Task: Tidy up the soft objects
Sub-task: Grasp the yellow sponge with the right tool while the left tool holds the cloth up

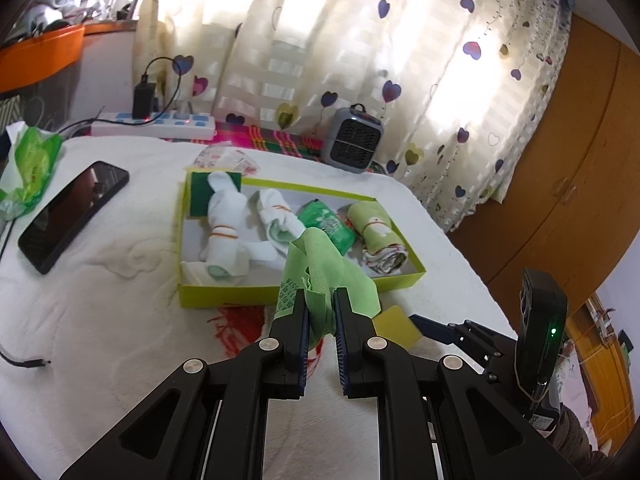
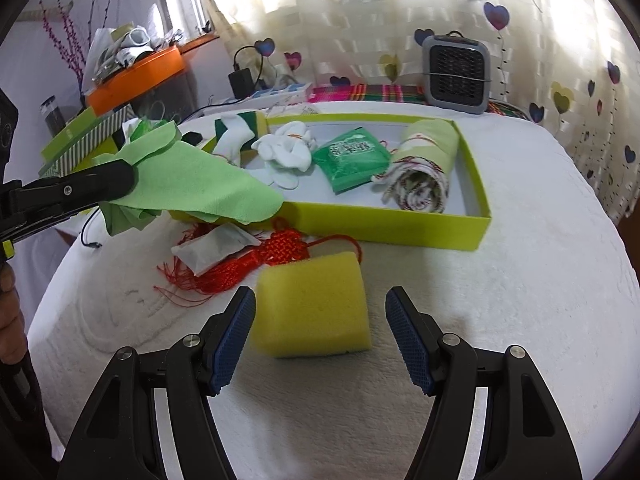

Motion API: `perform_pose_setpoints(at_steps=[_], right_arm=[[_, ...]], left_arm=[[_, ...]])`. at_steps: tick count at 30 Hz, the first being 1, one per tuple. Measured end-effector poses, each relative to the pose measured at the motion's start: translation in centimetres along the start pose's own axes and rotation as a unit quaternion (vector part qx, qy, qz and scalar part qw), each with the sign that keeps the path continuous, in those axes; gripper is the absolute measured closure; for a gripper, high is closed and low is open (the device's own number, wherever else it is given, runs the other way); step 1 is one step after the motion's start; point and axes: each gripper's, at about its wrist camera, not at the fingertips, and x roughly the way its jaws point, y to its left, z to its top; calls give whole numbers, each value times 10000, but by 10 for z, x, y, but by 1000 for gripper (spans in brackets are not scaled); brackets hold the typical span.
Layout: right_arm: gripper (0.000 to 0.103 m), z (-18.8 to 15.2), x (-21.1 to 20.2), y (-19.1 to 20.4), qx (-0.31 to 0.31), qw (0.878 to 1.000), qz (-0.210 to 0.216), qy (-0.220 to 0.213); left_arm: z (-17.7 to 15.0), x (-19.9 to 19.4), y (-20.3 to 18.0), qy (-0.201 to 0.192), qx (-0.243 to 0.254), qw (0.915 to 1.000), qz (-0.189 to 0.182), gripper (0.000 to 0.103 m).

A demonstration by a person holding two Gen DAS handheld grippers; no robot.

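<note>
Heart-printed curtains hang behind a table under a white fleecy cover (image 2: 500,280), on which a shallow lime-green box (image 2: 384,220) already holds rolled white socks (image 1: 224,216), a green packet (image 2: 350,158) and a rolled patterned cloth (image 2: 424,164). Pinched tight between the left gripper (image 1: 322,308) and its narrow jaws is a light green cloth (image 1: 316,264), bunched upward and hanging just short of the box's near wall, which lies straight ahead of the fingertips. Between the wide-spread jaws of the right gripper (image 2: 320,312) sits a yellow sponge (image 2: 314,304), flat on the cover, with neither pad pressing it. Just beyond its far-left corner lie a red tasselled knot (image 2: 256,264) and a small white sachet (image 2: 212,248), both outside the box. To place the cloth well, I would carry it over the near wall to the bare floor between the socks and the packet, lower it until the fabric settles, and only then release, so the trailing edge does not drape over the rim. For the sponge, closing squarely on its two side faces seems best, gently enough that the foam is not crushed. Printed characters run along the cloth's edge, and the packet bears print too; neither can be read here.
</note>
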Motion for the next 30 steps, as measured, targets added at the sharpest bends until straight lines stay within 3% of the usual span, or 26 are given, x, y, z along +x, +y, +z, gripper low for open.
perform_pose_setpoints(at_steps=[12, 18, 20, 21, 30], right_arm=[[35, 0, 13, 10, -202, 9995, 32, 229], [35, -1, 9, 8, -109, 9998, 54, 143], [38, -1, 6, 7, -66, 9999, 53, 64], [45, -1, 5, 7, -52, 10000, 65, 29], [56, -3, -2, 4, 75, 9999, 10, -100]], left_arm=[[-5, 0, 12, 68, -130, 9999, 76, 92], [-6, 0, 14, 60, -134, 9999, 80, 92], [-5, 0, 13, 70, -134, 9998, 85, 92], [-6, 0, 13, 74, -137, 9998, 87, 92], [-7, -1, 12, 68, -133, 9998, 91, 92]])
